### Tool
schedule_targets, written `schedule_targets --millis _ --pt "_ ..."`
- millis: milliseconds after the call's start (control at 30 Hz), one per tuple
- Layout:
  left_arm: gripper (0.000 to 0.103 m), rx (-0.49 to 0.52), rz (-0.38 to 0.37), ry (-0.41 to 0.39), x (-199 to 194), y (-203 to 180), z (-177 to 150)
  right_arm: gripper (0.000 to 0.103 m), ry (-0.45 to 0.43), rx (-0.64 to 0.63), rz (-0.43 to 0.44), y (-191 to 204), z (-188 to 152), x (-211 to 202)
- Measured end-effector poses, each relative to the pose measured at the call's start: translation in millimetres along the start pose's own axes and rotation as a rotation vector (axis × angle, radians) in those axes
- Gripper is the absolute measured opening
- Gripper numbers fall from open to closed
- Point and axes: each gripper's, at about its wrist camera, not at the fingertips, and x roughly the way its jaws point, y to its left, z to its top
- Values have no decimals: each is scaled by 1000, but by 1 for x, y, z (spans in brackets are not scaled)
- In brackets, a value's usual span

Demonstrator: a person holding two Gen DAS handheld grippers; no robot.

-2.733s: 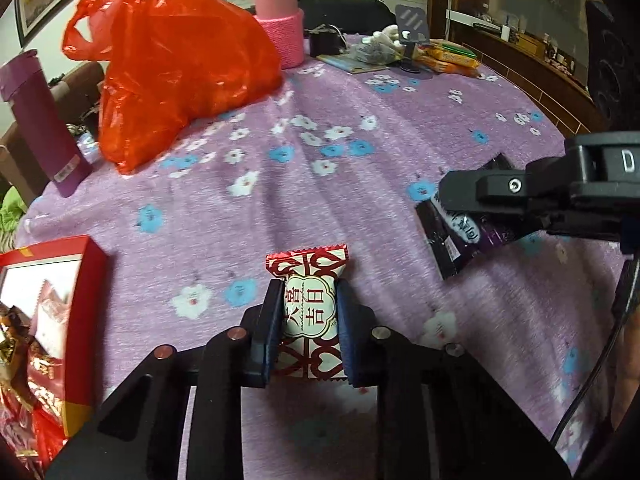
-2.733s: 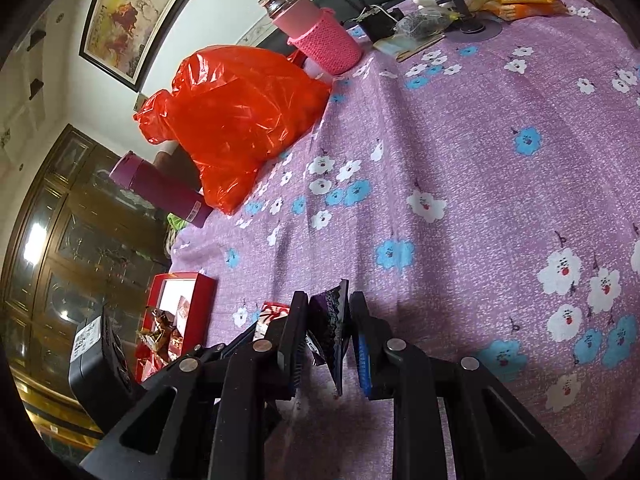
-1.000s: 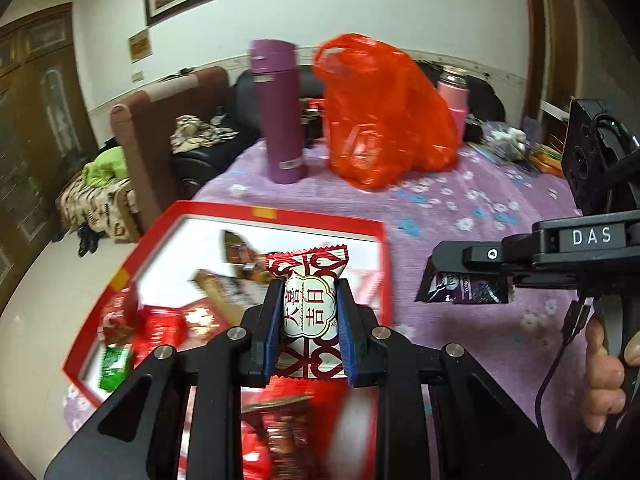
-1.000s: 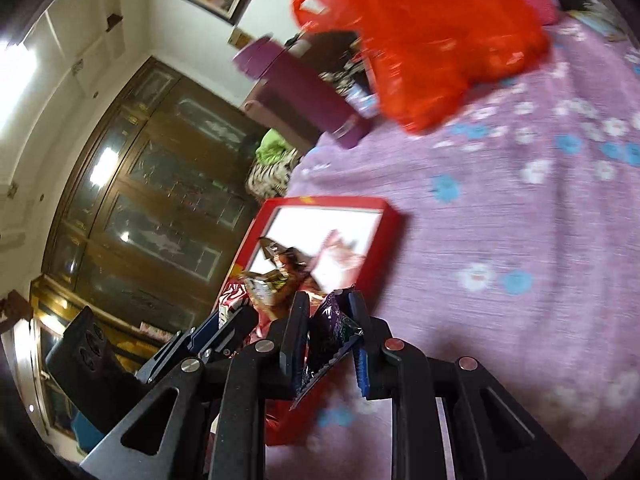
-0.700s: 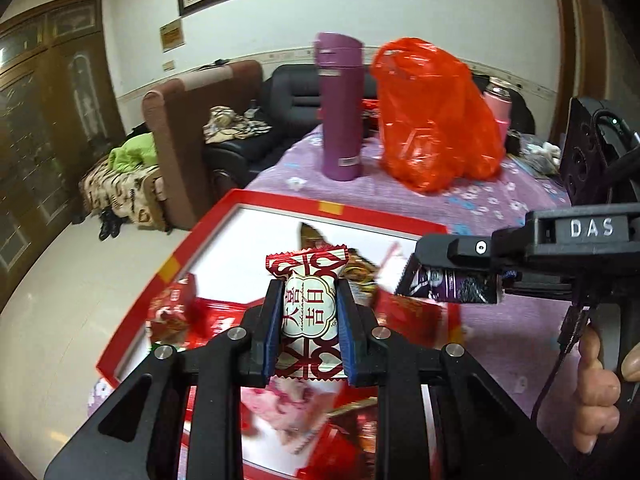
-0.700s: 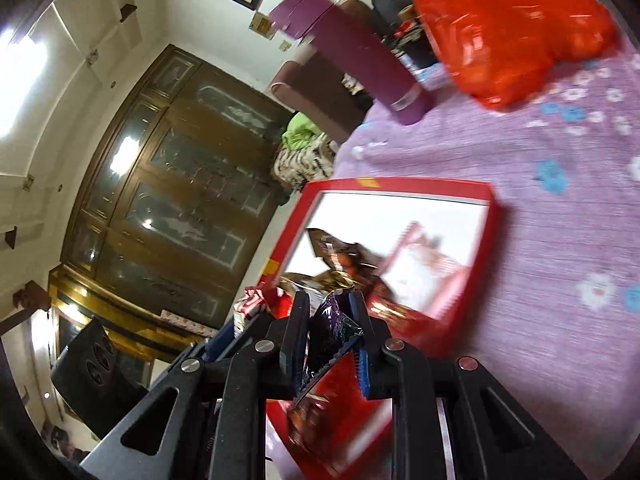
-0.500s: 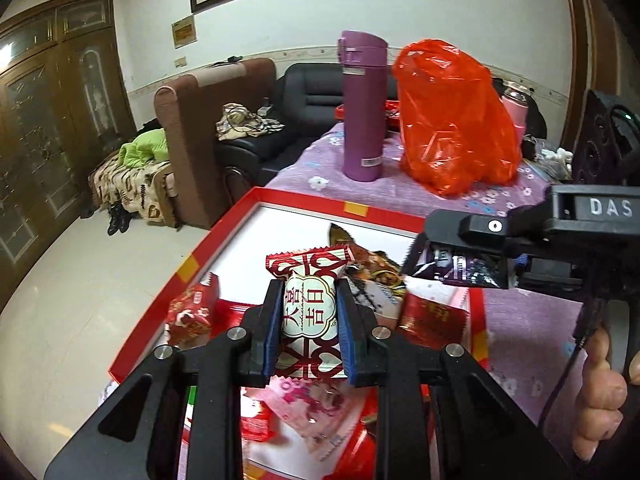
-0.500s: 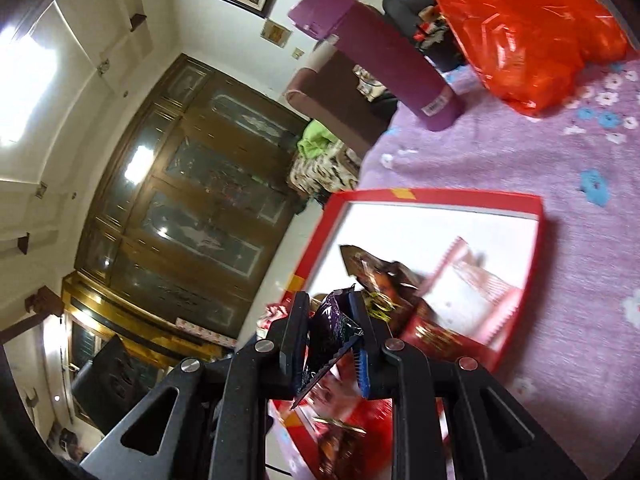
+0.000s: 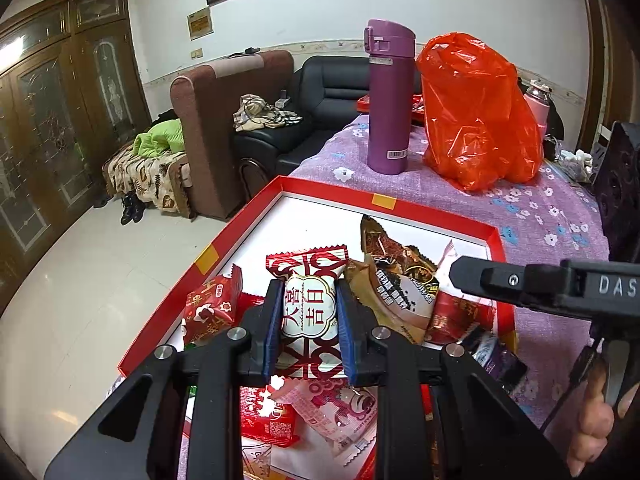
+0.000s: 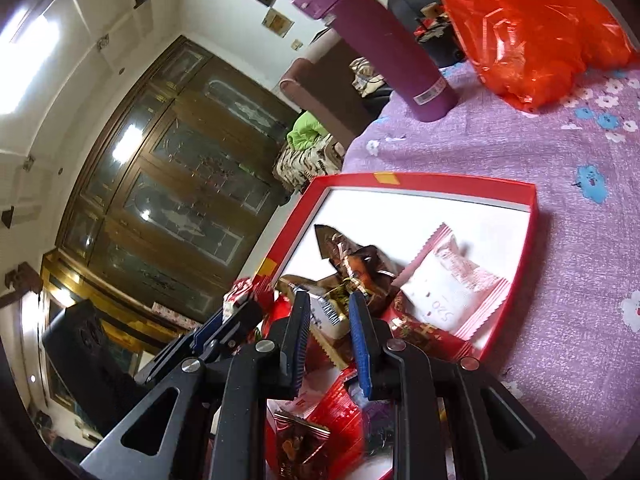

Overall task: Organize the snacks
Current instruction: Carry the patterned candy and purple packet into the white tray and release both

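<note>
**Item 1, nearest:** left gripper point(image 9: 309, 286), jaws clamped across the middle of a red-and-white sweet packet point(image 9: 308, 316). It is held upright above the heaped near end of the red tray point(image 9: 340, 185). Likely very light, with crinkly, slippery film over a small firm filling. The midsection is the right hold, since the crimped ends would fold.

**Item 2:** right gripper point(image 10: 329, 298), jaws narrow with nothing between them, over the same tray.

**Item 3:** dark purple packet point(image 9: 498, 360), lying loose at the tray's right edge under that gripper. Light and limp by the look of it.

**Item 4:** brown foil packet point(image 9: 400, 276) and pink-and-white packet point(image 10: 452, 300), in the tray's middle. Its far end is bare white.

**Item 5, farthest:** purple flask point(image 9: 388, 100) and orange-red bag point(image 9: 476, 112), standing on the flowered cloth point(image 9: 460, 208)
</note>
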Motion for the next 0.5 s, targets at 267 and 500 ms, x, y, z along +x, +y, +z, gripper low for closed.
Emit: schedule_targets --millis 267,500 --pt "23 -5 19 19 4 1 -2 22 4 -47 -19 11 -6 0" --pt "23 -12 34 20 4 2 -4 27 4 -66 -32 16 -9 -3"
